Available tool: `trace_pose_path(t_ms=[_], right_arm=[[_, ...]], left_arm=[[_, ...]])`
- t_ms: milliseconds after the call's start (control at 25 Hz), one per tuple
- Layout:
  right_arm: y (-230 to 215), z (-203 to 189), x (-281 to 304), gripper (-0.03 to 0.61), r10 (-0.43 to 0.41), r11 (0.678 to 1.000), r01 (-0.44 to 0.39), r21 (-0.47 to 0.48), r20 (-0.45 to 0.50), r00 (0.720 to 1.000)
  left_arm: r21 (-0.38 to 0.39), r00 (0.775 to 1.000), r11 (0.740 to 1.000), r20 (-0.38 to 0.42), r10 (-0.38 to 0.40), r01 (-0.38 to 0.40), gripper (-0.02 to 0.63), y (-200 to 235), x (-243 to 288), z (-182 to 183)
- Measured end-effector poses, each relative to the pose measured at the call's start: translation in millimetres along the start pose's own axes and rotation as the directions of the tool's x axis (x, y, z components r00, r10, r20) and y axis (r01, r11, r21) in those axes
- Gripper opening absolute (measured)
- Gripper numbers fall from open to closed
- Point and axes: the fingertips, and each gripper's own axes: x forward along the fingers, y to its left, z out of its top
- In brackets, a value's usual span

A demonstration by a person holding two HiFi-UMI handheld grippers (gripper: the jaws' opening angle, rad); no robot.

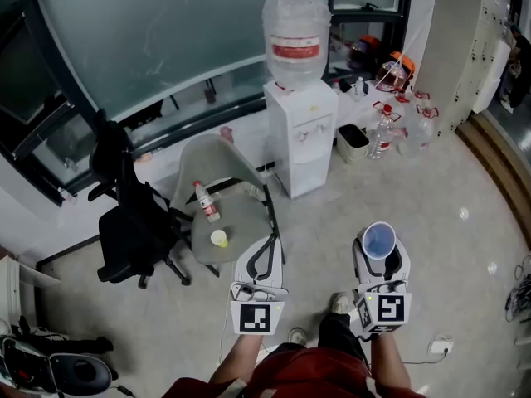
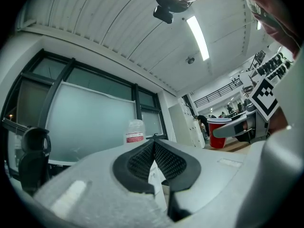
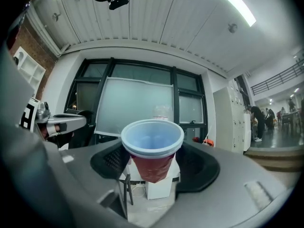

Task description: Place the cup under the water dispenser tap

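A red cup [image 1: 379,240] with a pale blue inside stands upright in my right gripper [image 1: 380,249], whose jaws are shut on its sides. The right gripper view shows the cup [image 3: 152,152] between the black pads [image 3: 113,160]. The white water dispenser [image 1: 300,139], with a large bottle [image 1: 296,38] on top, stands ahead by the glass wall, well beyond the cup. Its taps [image 1: 306,131] face me. In the right gripper view the dispenser [image 3: 159,190] is partly hidden behind the cup. My left gripper [image 1: 261,259] is shut and empty, level with the right one. Its view shows the closed jaws [image 2: 154,159] and the cup [image 2: 218,133] off to the right.
A grey chair [image 1: 217,191] left of the dispenser carries a small water bottle [image 1: 207,201] and a yellow object [image 1: 219,238]. A black office chair [image 1: 133,222] stands further left. A bin [image 1: 353,142] and several plastic bottles [image 1: 390,127] sit right of the dispenser.
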Motion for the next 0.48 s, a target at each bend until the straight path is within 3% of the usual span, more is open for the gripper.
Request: trace_pose_path(t_ms=[120, 240, 480], right_arm=[[4, -5, 10, 0.299, 0.012, 1.000, -0.011, 0.008, -0.010, 1.000], [5, -11, 24, 0.299, 0.024, 1.000, -0.024, 0.008, -0.015, 1.000], [-11, -28, 62, 0.299, 0.039, 0.999, -0.038, 0.028, -0.032, 0.999]], left_arm=[[0.039, 1.000, 0.999, -0.001, -0.002, 0.002, -0.003, 6, 3, -4], [-0.007, 0.999, 1.000, -0.040, 0.021, -0.021, -0.003, 12, 10, -19], [0.004, 0.997, 1.000, -0.076, 0.021, -0.021, -0.003, 14, 44, -40]])
